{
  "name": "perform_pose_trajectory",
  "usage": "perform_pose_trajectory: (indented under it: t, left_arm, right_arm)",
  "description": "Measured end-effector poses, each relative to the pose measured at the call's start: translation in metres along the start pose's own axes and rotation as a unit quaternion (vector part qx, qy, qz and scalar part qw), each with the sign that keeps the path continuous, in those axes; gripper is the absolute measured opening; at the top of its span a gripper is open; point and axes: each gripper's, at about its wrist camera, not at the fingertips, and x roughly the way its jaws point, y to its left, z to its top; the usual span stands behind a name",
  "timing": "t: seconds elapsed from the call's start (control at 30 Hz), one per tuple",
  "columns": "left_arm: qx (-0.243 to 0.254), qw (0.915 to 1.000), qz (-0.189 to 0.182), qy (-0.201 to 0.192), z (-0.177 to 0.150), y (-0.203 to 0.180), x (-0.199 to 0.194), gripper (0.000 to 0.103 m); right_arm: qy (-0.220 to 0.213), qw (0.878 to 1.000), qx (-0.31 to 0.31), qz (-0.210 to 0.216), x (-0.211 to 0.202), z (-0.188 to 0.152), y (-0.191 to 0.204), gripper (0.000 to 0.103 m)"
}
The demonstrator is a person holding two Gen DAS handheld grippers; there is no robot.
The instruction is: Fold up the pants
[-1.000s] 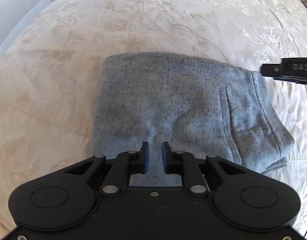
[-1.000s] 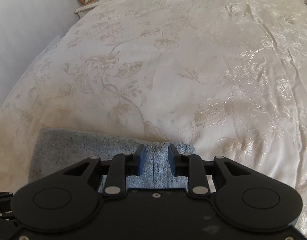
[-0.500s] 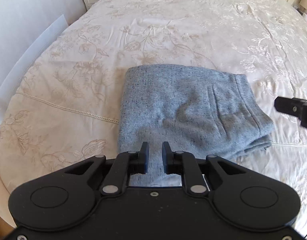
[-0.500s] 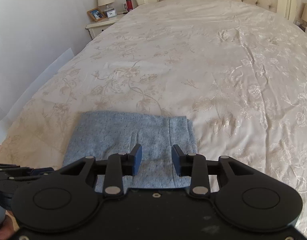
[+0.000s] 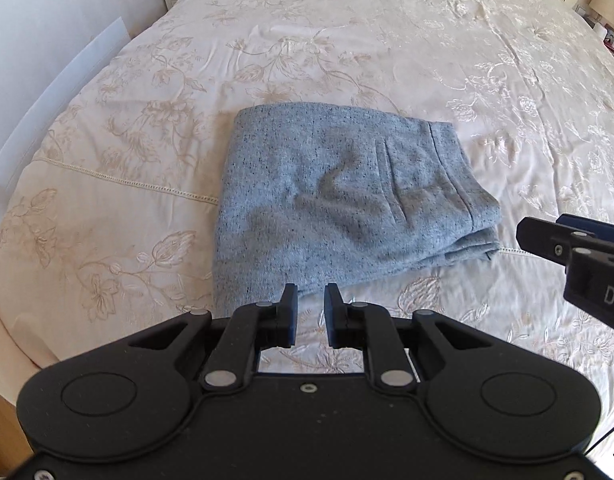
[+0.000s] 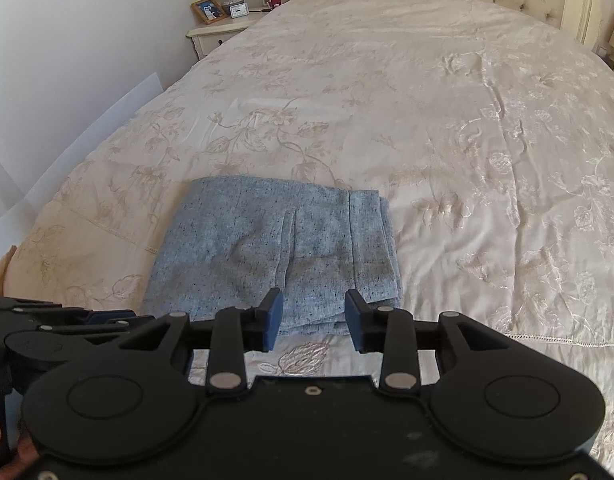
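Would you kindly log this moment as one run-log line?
pants: folded on bedspread | left gripper: open, empty | right gripper: jaws just opening, empty | fold: looks done

Open bedspread [image 6: 447, 128] around folded pants [image 6: 267, 248]

The only lettering that can be read stands on the right gripper [image 5: 541, 232], which reaches into the left wrist view from the right edge, just right of the left tongs' own fingers. On its black body, white capitals begin "DA"; the rest is cut off by the picture's edge, so the full word cannot be told. On the far nightstand [image 6: 217, 38], well ahead and left of the right tongs, a small clock [image 6: 239, 10] perhaps shows digits, too small to read.
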Motion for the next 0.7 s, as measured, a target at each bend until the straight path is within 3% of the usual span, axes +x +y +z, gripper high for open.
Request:
perform_pose_trajectory:
  t: [0.4,0.7]
  left_arm:
    - [0.001,0.9996,0.026,-0.011,-0.013,-0.015,-0.021,0.023]
    - [-0.007,0.9995,0.030,-0.007,-0.020,-0.021,-0.027,0.023]
  right_arm:
    - [-0.014,1.000,0.009,0.007,-0.025,-0.007,-0.015,0.037]
    - [0.001,1.000,0.009,0.011,-0.031,-0.015,-0.020,0.037]
